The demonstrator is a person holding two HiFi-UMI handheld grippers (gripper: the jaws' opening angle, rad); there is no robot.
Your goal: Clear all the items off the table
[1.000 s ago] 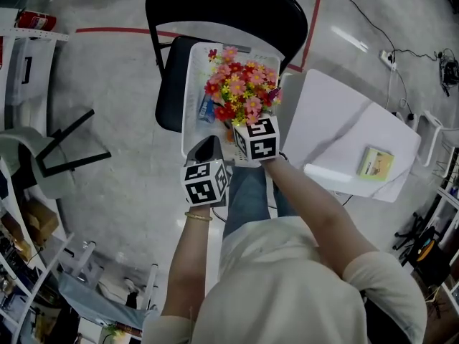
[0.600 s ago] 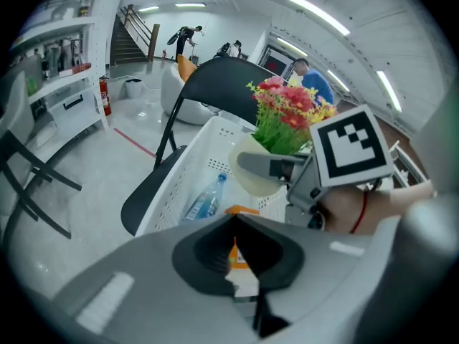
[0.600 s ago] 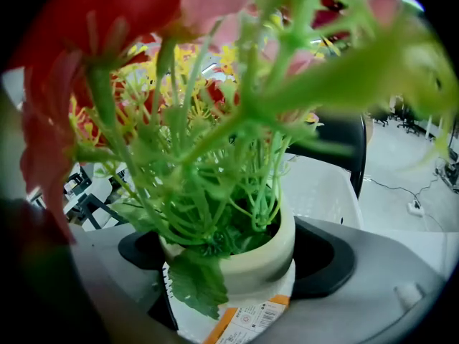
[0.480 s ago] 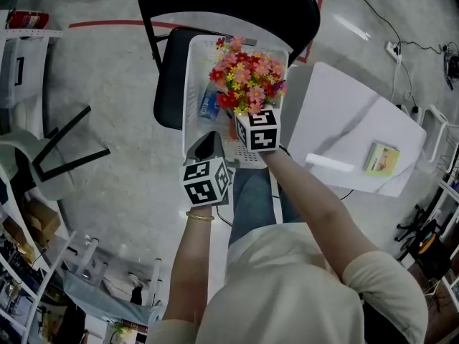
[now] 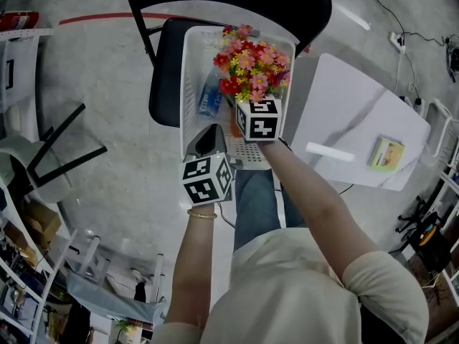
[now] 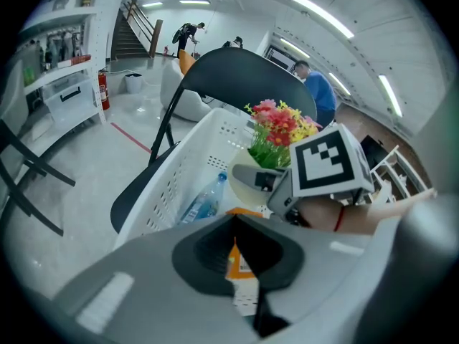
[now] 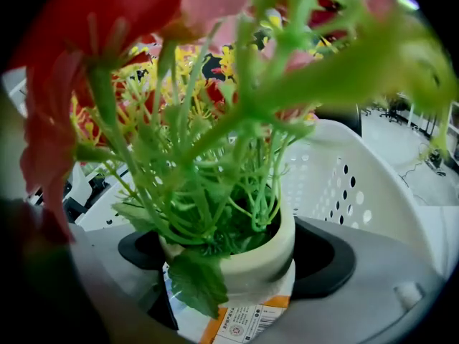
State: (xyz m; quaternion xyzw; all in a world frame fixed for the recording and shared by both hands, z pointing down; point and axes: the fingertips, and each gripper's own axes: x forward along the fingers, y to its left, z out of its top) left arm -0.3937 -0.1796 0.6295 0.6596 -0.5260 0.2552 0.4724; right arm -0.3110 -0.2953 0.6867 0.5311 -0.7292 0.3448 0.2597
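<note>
Because the task is to empty the table, the person has a white perforated plastic basket [image 5: 188, 84] standing on the seat of a black folding chair [image 5: 163, 92] just beside the white, grey-veined table [image 5: 358, 113], so cleared things have somewhere to go. The basket already holds a clear plastic bottle with a blue label [image 5: 209, 100] and an orange-and-white printed carton [image 7: 240, 319].

The right gripper [image 7: 233, 260] is clamped on a cream ceramic pot of artificial red, pink and yellow flowers [image 7: 252, 262], one jaw on each side of the pot's round body just under its rim. Holding it there keeps the pot upright and leaves the bouquet free above the jaws, which is why the blooms fill most of the right gripper view. In the head view the flowers sit inside the basket's outline, toward its far end, and the basket wall rises behind the pot. The pot sits directly over the carton, but the frames do not show whether its base touches. By all appearances it is about to be set down.

The left gripper [image 6: 237, 224] has its jaws together with nothing between them. It hangs at the basket's near rim, just beside the right gripper, and seems to be held clear so as not to crowd the placement.

A small yellow-green box [image 5: 387, 153] lies on the table's far side, well apart from both grippers, so the clearing is not finished.
</note>
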